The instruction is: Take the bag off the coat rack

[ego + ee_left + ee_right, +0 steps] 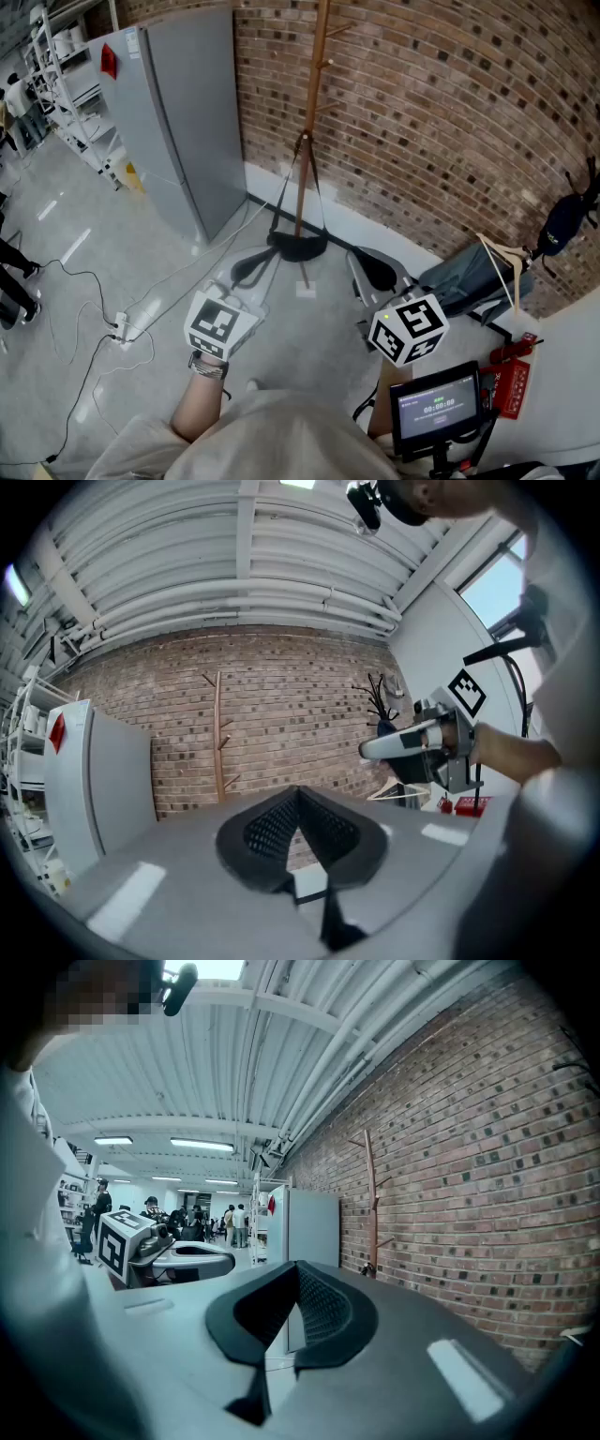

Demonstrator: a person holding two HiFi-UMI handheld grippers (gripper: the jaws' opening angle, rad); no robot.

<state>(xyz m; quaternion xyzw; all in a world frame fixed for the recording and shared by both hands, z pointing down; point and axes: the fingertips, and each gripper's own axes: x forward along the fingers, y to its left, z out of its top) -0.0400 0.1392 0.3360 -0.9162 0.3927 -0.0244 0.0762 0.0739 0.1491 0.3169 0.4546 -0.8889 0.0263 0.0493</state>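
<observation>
A wooden coat rack (313, 112) stands against the brick wall. A black bag (298, 247) hangs from it by long dark straps (306, 173), its body low near the floor. My left gripper (247, 268) is shut and empty, just left of the bag and short of it. My right gripper (374, 272) is also shut and empty, to the bag's right. In the left gripper view the shut left gripper (300, 794) points at the wall with the coat rack (217, 733) upper left. In the right gripper view the right gripper (298, 1269) is shut and the coat rack (371, 1204) stands on the right.
A tall grey cabinet (178, 122) stands left of the rack. Cables and a power strip (120, 328) lie on the floor at left. A heap of cloth and straps (469, 277), a red object (511, 375) and a small screen (436, 408) are at right. People stand far off (197, 1222).
</observation>
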